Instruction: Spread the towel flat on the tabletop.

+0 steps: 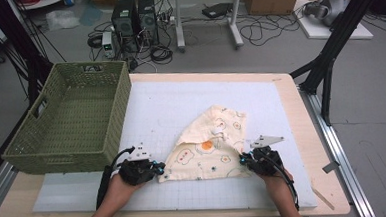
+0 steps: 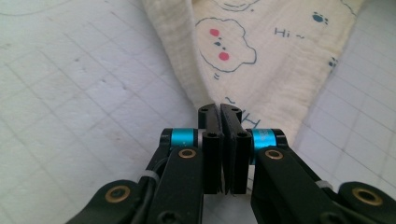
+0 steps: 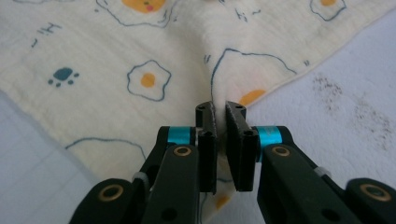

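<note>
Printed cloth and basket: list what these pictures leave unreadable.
- Cloth: its underside and folded-under layers, covered by its own top layer in the high view.
- Cloth corner in the left gripper: hidden between the jaws.
- Green basket: near inner wall hidden by its rim.

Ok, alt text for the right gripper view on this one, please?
The right gripper has its two black jaws closed on a raised fold of a cream cloth printed with fried eggs and paw prints. The cloth lies on a white gridded mat.
</note>
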Demonstrator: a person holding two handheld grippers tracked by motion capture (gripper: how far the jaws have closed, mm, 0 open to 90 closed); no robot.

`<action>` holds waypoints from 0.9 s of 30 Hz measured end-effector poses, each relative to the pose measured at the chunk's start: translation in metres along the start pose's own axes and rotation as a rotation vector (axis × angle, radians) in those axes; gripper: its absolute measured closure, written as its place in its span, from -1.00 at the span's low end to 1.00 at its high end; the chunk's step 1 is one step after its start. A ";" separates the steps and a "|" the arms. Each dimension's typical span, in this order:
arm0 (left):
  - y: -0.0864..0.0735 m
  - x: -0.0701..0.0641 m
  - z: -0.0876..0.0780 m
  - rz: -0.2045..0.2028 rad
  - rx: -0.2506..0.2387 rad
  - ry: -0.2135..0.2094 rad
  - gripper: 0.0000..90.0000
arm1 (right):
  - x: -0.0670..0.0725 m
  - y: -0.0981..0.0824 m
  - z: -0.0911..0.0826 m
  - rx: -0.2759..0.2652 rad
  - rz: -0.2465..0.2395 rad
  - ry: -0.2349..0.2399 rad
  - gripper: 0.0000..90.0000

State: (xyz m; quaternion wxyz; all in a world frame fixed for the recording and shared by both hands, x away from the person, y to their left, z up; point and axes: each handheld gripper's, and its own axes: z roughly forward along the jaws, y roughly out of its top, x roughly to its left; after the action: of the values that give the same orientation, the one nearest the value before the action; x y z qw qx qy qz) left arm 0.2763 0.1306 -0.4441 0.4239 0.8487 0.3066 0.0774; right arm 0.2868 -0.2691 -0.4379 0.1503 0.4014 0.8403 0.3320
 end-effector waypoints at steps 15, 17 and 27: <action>0.033 -0.001 0.013 0.012 -0.132 0.025 -0.07 | -0.008 -0.016 -0.030 -0.135 0.083 -0.121 -0.31; 0.045 -0.001 0.019 0.034 -0.146 0.025 -0.07 | -0.009 -0.016 -0.030 -0.142 0.069 -0.126 -0.32; 0.084 -0.004 0.051 0.133 -0.151 0.037 -0.07 | -0.011 -0.017 -0.030 -0.150 0.064 -0.117 -0.35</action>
State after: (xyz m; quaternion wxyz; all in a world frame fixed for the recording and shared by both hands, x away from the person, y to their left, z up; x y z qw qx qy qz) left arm 0.3312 0.0565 -0.4114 0.4750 0.8312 0.2508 0.1437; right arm 0.2688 -0.2984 -0.4276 0.2179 0.4344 0.7896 0.3746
